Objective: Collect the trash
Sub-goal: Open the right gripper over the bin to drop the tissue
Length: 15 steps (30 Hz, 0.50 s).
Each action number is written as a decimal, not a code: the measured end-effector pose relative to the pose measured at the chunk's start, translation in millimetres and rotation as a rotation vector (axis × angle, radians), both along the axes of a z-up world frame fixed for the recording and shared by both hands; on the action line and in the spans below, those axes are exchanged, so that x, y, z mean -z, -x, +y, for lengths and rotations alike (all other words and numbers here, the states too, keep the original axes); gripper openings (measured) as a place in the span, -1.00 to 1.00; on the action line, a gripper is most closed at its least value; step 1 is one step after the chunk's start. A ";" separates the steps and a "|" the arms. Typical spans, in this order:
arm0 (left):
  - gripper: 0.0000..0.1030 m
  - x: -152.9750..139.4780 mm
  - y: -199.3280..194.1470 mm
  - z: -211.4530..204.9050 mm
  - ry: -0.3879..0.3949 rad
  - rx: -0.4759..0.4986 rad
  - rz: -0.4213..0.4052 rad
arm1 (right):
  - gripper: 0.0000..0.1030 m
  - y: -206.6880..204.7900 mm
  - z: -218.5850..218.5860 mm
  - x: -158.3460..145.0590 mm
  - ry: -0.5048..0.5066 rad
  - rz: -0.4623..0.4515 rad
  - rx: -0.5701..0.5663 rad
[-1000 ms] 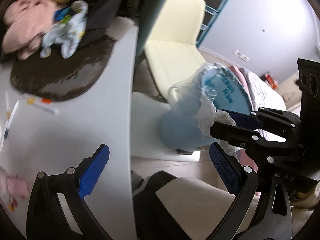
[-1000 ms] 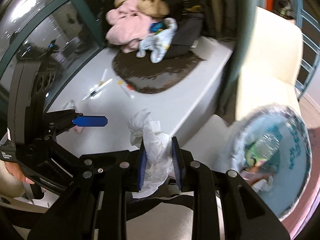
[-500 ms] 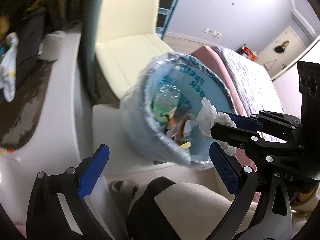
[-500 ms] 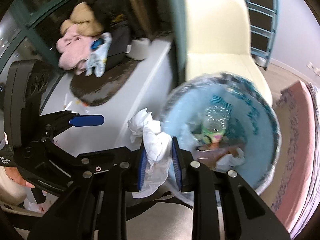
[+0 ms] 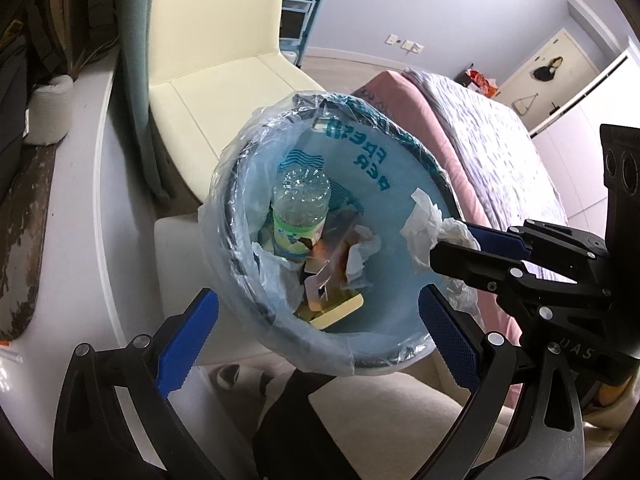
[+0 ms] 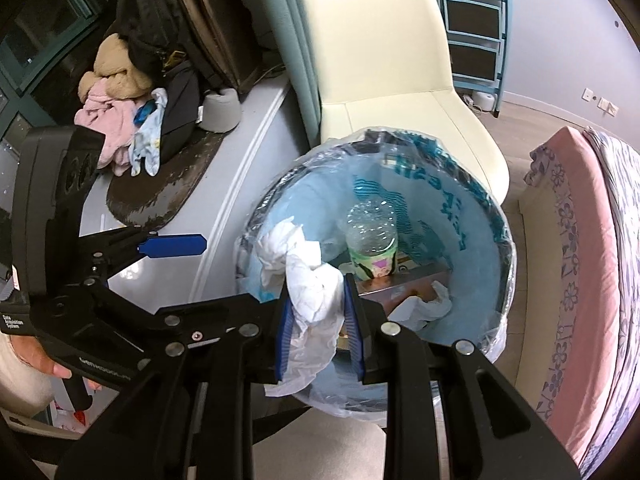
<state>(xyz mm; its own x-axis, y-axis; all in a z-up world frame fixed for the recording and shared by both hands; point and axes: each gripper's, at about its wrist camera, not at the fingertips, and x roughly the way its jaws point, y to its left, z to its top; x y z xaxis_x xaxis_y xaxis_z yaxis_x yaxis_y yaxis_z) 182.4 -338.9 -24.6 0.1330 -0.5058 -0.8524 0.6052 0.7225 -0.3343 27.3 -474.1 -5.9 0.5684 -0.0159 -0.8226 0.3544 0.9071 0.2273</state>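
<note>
A round trash bin (image 5: 400, 280) (image 6: 464, 280) lined with a light blue plastic bag stands below both grippers. Inside it lie a clear plastic bottle (image 5: 302, 208) (image 6: 372, 236), crumpled paper and scraps. My right gripper (image 6: 319, 316) is shut on a crumpled white tissue (image 6: 312, 284) and holds it over the near side of the bin's mouth. The left wrist view shows that tissue (image 5: 428, 224) at the bin's right rim. My left gripper (image 5: 318, 340) is open and holds nothing, above the bin's near rim. One of its blue fingers (image 6: 172, 246) shows in the right wrist view.
A cream chair (image 5: 224, 40) (image 6: 380, 60) stands behind the bin. A bed with pink and patterned covers (image 5: 500, 160) (image 6: 580, 280) is to the right. To the left is a white ledge (image 5: 80, 200) (image 6: 240, 140) with a paper roll (image 6: 220, 110), a dark mat and piled clothes (image 6: 116, 112).
Both grippers swung away from the white ledge to above the bin, which now fills the middle of both views. The tissue stays clamped in the right gripper.
</note>
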 end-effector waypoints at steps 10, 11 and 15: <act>0.88 -1.8 -6.2 6.0 0.004 -0.019 -0.006 | 0.04 -29.7 -16.3 -2.2 0.008 -0.008 0.037; 0.89 -3.2 -6.5 8.3 0.006 -0.025 -0.012 | 0.04 -31.8 -15.5 -4.1 0.007 -0.015 0.024; 0.88 -10.3 -8.7 15.3 0.019 -0.044 -0.029 | 0.04 -42.3 -13.6 -9.8 0.021 -0.027 0.012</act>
<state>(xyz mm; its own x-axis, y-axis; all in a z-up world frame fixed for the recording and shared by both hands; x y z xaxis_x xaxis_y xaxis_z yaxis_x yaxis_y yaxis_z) 191.1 -323.5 -14.3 0.1802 -0.5152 -0.8379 0.5828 0.7422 -0.3310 69.6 -487.7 3.9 0.5898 -0.0401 -0.8066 0.3593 0.9075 0.2176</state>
